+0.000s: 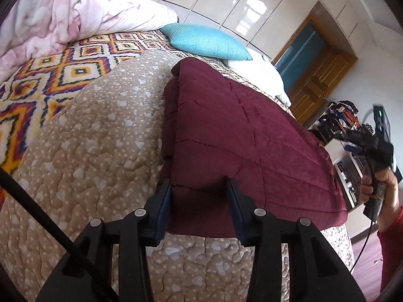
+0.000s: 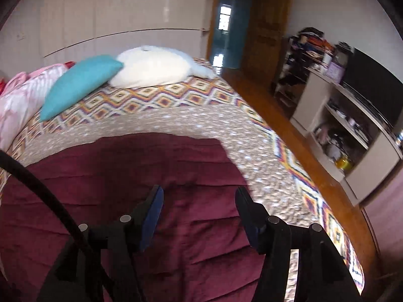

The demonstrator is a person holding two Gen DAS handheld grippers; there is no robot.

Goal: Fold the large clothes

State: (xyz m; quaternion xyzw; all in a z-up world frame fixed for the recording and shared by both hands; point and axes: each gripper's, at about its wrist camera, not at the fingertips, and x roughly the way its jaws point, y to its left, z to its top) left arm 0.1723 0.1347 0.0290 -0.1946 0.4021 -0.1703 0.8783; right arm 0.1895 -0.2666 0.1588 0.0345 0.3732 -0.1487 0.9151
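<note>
A folded maroon quilted garment (image 1: 246,138) lies flat on the tan dotted quilt (image 1: 95,136) that covers the bed. My left gripper (image 1: 199,186) is open, its fingers astride the garment's near left corner. My right gripper shows in the left wrist view (image 1: 375,136) held up in a hand past the garment's right edge. In the right wrist view the right gripper (image 2: 199,196) is open and empty, hovering above the garment (image 2: 113,176), which spreads below it on the quilt (image 2: 201,125).
A teal pillow (image 1: 209,40), a white pillow (image 2: 151,66) and a pink blanket (image 1: 50,12) lie at the bed's head on a patterned cover (image 1: 50,75). Shelves with clutter (image 2: 340,130), a dark screen (image 2: 372,93) and a wooden floor (image 2: 277,115) lie right of the bed.
</note>
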